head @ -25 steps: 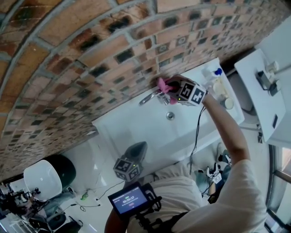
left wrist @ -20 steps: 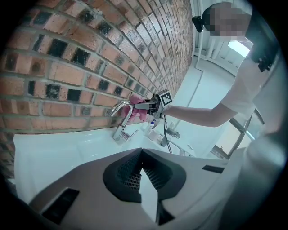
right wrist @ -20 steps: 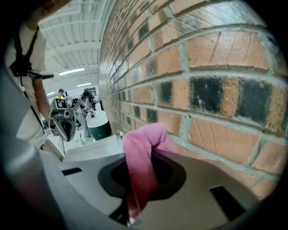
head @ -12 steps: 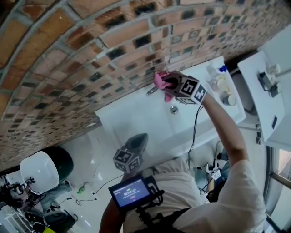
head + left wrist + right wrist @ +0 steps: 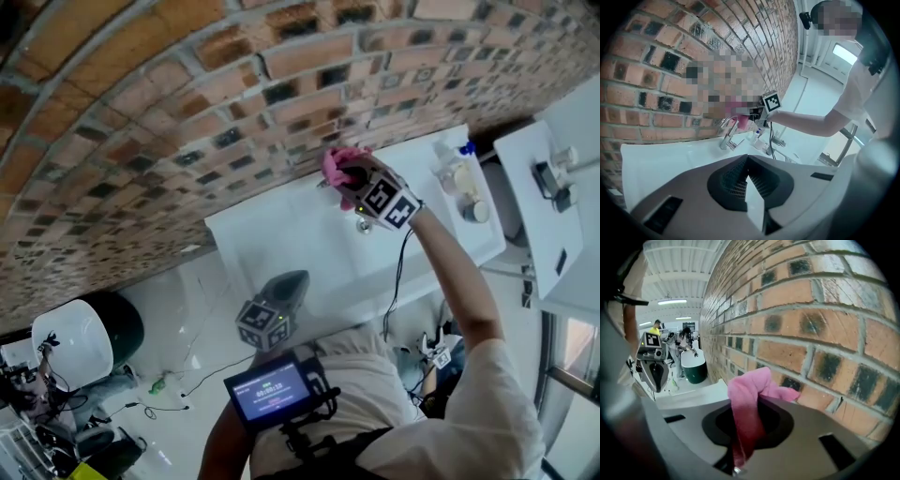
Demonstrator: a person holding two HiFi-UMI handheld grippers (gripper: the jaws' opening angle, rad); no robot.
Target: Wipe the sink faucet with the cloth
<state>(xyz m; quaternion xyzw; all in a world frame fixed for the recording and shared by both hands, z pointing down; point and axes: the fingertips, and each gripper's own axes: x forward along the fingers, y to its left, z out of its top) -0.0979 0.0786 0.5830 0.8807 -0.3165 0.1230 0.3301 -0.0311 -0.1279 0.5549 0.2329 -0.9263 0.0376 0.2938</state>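
My right gripper (image 5: 349, 178) is shut on a pink cloth (image 5: 335, 165) and holds it against the faucet at the back of the white sink (image 5: 281, 239), close to the brick wall. In the head view, cloth and gripper hide most of the faucet. The left gripper view shows the chrome faucet (image 5: 726, 137) standing on the sink rim, with the cloth (image 5: 740, 123) at its top. In the right gripper view the cloth (image 5: 750, 385) hangs out of the jaws of the right gripper (image 5: 749, 402). My left gripper (image 5: 284, 298) (image 5: 747, 158) hangs shut and empty near the sink's front edge.
A brick wall (image 5: 187, 94) runs right behind the sink. Bottles and jars (image 5: 455, 173) stand at the sink's right end. A white counter (image 5: 534, 178) with small items lies further right. A white and dark green tub (image 5: 80, 349) stands on the floor at left.
My right gripper has carried the cloth along the faucet toward its spout, which now is mostly covered. The left gripper has stayed where it was.
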